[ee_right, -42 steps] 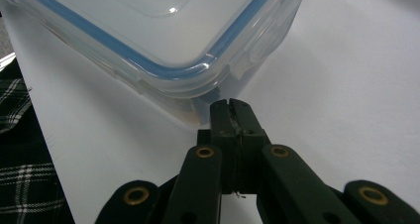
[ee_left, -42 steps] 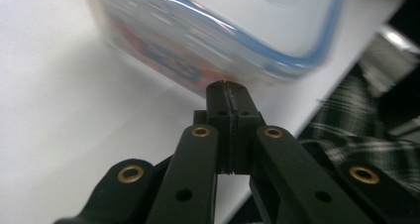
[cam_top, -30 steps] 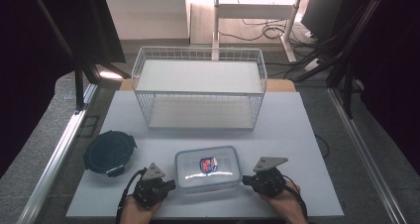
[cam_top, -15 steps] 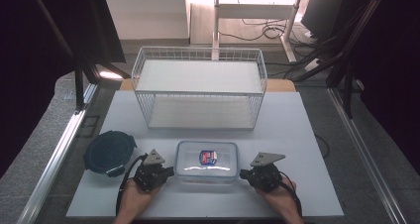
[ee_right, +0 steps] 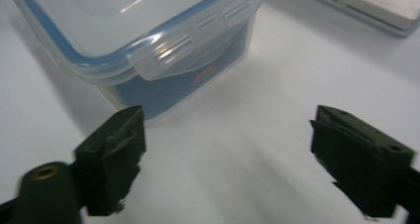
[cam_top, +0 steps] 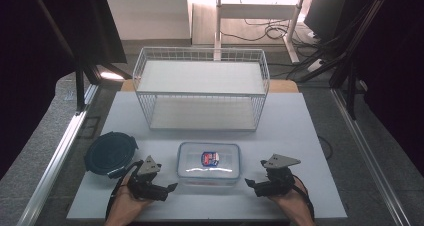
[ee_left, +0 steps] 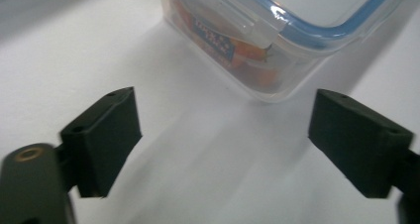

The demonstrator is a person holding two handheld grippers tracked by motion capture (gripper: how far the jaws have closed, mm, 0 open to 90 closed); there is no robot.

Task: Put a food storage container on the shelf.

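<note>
- The table (cam_top: 300, 121) is seen with a wire rack (cam_top: 200, 93) at its far side.
- A lidded plastic box (cam_top: 209, 162) sits mid-front, flanked by both tools.
- The left gripper (cam_top: 172, 187) and right gripper (cam_top: 248, 183) are held spread, just clear of the box; its end walls should be approached evenly.

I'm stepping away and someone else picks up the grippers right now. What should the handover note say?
Left gripper: open, holds nothing, just off the left end of the clear lidded container.
Right gripper: open, holds nothing, off the container's right end.
The container sits on the white table, lid on, in front of the wire rack. A dark round lidded container lies at the left.
Done: both grippers flank the container.
Left: probably close in from both ends and lift it; where it goes is unclear.
</note>
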